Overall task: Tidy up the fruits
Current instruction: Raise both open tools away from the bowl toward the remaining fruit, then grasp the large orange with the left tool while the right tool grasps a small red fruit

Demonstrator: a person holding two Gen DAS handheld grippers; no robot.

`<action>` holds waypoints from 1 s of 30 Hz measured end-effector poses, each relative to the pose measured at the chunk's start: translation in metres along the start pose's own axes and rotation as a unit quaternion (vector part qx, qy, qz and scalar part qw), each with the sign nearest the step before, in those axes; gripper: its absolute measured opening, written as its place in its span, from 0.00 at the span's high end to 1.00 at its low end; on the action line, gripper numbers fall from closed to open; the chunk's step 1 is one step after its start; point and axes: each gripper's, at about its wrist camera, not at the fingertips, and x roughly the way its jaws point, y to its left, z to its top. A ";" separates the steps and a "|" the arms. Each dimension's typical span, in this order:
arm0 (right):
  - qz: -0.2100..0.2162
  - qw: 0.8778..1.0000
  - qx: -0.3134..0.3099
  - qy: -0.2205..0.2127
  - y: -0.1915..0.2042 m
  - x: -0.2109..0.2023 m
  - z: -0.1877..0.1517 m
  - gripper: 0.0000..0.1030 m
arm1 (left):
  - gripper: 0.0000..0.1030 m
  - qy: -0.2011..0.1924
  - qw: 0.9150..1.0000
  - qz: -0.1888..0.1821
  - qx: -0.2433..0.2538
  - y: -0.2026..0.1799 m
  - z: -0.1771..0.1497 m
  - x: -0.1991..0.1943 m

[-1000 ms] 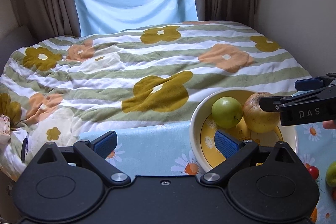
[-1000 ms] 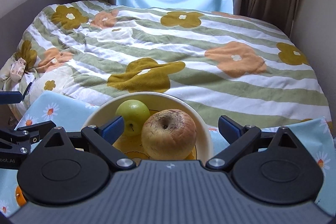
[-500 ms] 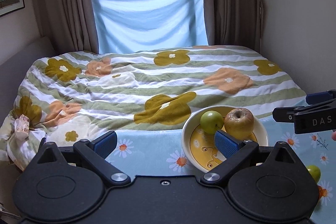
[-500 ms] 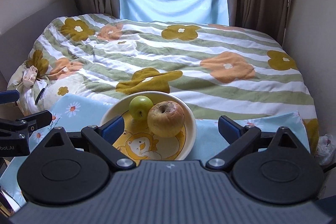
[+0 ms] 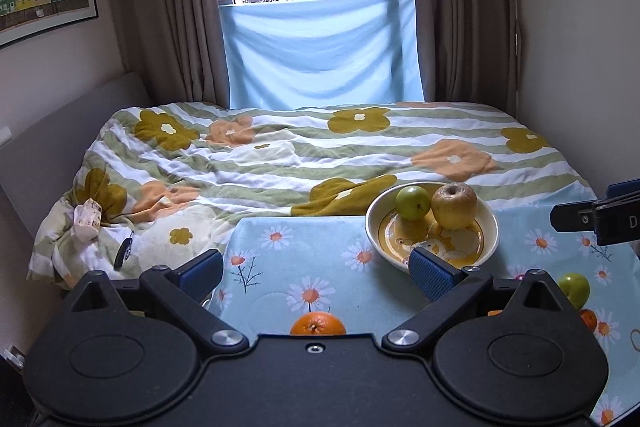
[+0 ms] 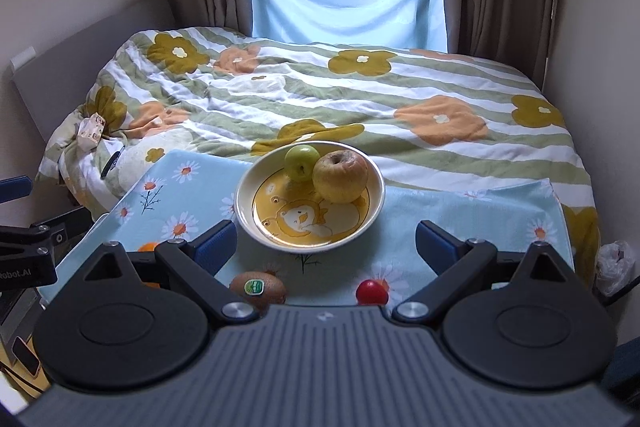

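Observation:
A cream bowl with a yellow cartoon base stands on the daisy-print blue cloth and holds a small green apple and a large yellowish apple. Loose on the cloth are a kiwi, a small red fruit, an orange and another green apple. My left gripper is open and empty above the cloth, left of the bowl. My right gripper is open and empty, just in front of the bowl.
The cloth covers a small table against a bed with a striped flower duvet. Curtains and a window lie beyond. A wall stands close on the right. A small packet and a dark object lie at the bed's left edge.
Both grippers have drawn back and up from the bowl, so more of the cloth and the loose fruits show. Both stay open and empty.

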 end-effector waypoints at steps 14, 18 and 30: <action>-0.040 0.995 0.078 0.043 0.047 0.017 -0.079 0.00 | 0.02 0.056 0.994 -0.063 0.071 0.039 -0.052 0.039; -0.056 0.994 0.083 0.046 0.064 0.029 -0.099 0.00 | 0.02 0.070 0.987 -0.104 0.095 0.048 -0.063 0.058; -0.087 0.990 0.086 0.074 0.097 0.073 -0.129 0.00 | 0.03 0.097 0.969 -0.162 0.158 0.050 -0.075 0.119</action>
